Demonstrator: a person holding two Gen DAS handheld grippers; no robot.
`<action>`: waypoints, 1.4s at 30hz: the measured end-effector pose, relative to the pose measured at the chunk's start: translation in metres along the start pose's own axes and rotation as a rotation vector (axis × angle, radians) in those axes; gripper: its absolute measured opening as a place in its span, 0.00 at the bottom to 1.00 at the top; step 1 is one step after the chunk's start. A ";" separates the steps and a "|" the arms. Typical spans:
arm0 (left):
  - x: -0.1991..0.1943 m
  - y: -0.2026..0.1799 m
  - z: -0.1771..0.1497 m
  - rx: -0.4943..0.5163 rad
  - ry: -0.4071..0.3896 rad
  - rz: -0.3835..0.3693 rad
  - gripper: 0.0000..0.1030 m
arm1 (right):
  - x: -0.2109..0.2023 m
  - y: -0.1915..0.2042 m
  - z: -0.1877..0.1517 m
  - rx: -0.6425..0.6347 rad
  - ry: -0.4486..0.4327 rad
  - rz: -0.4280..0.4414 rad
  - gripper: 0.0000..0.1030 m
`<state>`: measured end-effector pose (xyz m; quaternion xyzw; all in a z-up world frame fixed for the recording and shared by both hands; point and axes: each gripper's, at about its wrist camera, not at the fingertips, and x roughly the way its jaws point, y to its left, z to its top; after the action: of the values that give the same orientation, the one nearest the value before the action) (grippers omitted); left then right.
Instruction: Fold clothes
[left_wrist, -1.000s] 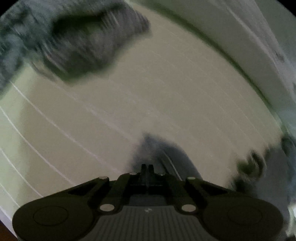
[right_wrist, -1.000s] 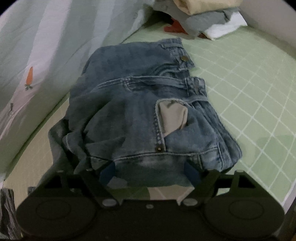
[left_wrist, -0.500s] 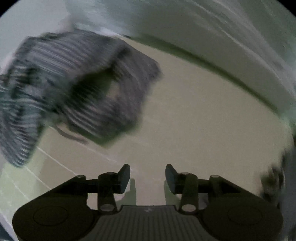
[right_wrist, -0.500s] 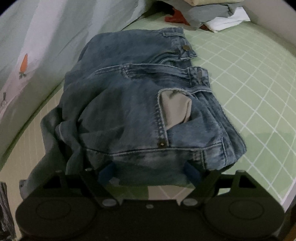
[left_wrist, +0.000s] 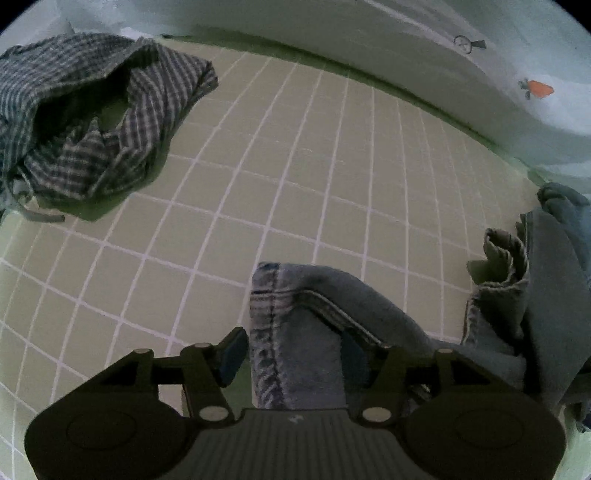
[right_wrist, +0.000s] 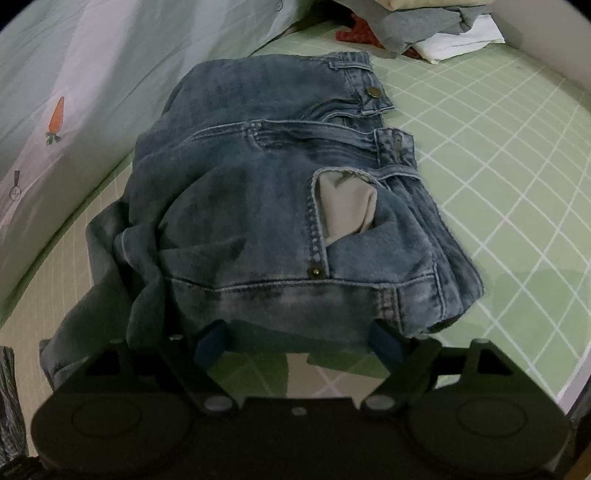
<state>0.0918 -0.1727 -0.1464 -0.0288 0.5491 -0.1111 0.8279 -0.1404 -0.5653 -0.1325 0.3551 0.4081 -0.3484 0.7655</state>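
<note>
1. The jeans (right_wrist: 288, 206) lie bundled on the green checked bed (right_wrist: 517, 166); a hemmed leg (left_wrist: 295, 332) runs straight out between the left hand-held gripper (left_wrist: 291, 354) fingers, which stand apart, not clamping.
2. The right hand-held gripper (right_wrist: 299, 343), also open, faces the bundle's near edge.
3. A plaid garment (left_wrist: 92, 122) lies well apart.

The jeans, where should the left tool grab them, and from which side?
Grip the hemmed leg end of the jeans, already lying between the open left tool's fingers. Come in low along the sheet, since the cuff lies flat and free there, away from the bunched waist.
</note>
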 end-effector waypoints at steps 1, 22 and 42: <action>0.000 0.002 0.000 0.006 -0.005 0.009 0.17 | 0.000 0.001 -0.001 -0.002 -0.001 -0.002 0.82; -0.050 0.183 0.049 -0.334 -0.156 0.419 0.17 | -0.004 -0.005 -0.032 0.073 0.045 -0.008 0.82; -0.018 0.088 -0.026 -0.216 -0.022 0.266 0.54 | 0.003 -0.059 0.007 0.424 -0.107 0.087 0.26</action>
<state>0.0745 -0.0814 -0.1549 -0.0458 0.5478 0.0595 0.8332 -0.1850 -0.6012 -0.1474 0.5063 0.2689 -0.4115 0.7086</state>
